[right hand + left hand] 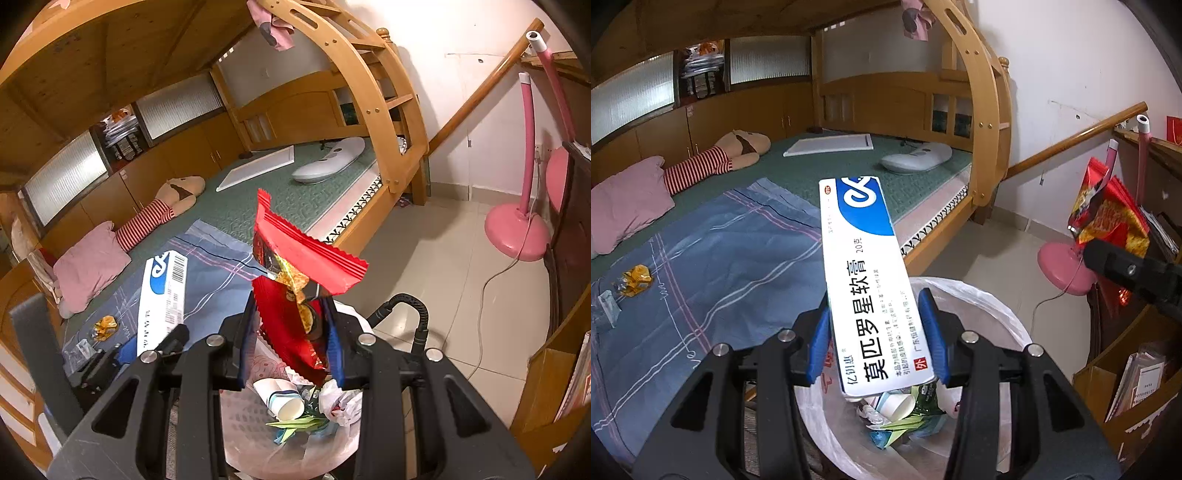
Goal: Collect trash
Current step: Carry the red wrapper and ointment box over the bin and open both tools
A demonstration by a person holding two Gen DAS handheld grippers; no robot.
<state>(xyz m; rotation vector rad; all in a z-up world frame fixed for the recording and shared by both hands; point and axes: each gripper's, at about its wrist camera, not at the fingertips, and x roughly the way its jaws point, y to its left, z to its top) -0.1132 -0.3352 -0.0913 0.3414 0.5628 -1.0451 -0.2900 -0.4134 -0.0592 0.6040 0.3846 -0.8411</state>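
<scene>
The trash bin (1004,325) is mostly hidden behind the grippers; its near rim runs off the frame's bottom edge.

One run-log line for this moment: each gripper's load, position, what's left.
left gripper: shut on ointment box | right gripper: shut on red snack wrapper | both over trash bin | left on bed: yellow wrapper

bin (1004,317) beside bed (923,177), pillow (624,203) on bed
</scene>
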